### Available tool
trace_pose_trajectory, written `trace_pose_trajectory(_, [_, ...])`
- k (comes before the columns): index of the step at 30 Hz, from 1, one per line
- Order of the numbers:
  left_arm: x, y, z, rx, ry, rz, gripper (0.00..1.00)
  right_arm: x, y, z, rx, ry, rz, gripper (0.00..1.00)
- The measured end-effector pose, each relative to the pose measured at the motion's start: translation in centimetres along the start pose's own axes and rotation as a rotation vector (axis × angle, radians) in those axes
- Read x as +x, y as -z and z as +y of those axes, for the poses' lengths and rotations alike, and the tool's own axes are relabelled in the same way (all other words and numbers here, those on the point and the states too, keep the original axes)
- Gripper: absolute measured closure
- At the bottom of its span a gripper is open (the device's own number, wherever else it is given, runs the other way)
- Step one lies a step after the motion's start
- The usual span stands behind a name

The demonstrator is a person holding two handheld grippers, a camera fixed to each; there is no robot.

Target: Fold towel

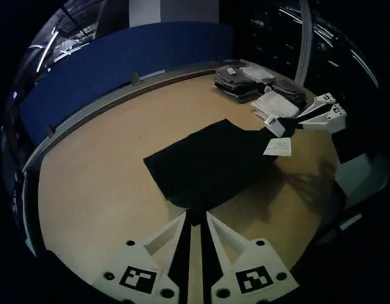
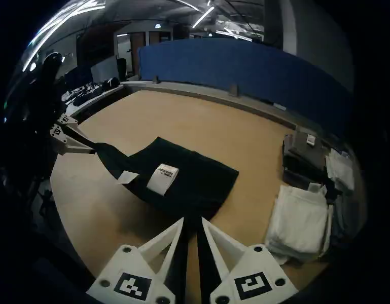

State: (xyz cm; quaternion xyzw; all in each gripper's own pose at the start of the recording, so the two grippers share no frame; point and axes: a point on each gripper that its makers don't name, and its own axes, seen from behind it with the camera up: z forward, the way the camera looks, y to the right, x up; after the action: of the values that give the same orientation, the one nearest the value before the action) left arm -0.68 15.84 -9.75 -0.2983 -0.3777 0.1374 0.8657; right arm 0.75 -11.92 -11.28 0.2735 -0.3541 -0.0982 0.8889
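Dark towel (image 1: 210, 162) lies spread across the middle of the wooden table (image 1: 93, 177), and I have hold of it at two places. In the left gripper view, my left gripper (image 1: 196, 217) has its jaws clenched on the towel's near corner, with dark cloth pinched between the two white fingers. Further off in that view, at the towel's far right edge, my right gripper (image 1: 297, 120) grips the cloth just beside a white care label (image 1: 278, 146) that hangs out over the wood.

In the right gripper view, my right gripper (image 2: 193, 220) has its jaws closed on the near edge of the towel (image 2: 195, 177), the fabric caught between the fingertips. A curled white label (image 2: 163, 178) and a smaller tag (image 2: 128, 177) rest on top of the cloth. At the left of that view, my left gripper (image 2: 92, 147) pulls one corner up off the table, so the towel runs from it in a taut dark strip down to the flat part.

To the right side of the table sit a stack of folded white towels (image 2: 301, 223) and, behind it, a pile of grey folded cloths (image 2: 304, 157), well apart from the dark towel. A blue partition (image 2: 255, 66) runs along the table's far edge.
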Motion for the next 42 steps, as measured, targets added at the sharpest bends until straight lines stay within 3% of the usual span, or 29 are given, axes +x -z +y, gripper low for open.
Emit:
trace_pose_trajectory(8, [0.9,1.2,0.0,0.002,0.007,0.011,0.88,0.7,1.3,-0.2,0.000,0.001,0.005,0.90])
trace_pose_trajectory(29, [1.9,2.5,0.1,0.010,0.019,0.019,0.88,2.0,2.8,-0.3,0.002,0.000,0.025,0.90])
trace_pose_trajectory(42, [1.6,2.4,0.3,0.009,0.038,0.007,0.88,1.9,2.6,-0.1,0.001,0.001,0.018,0.90])
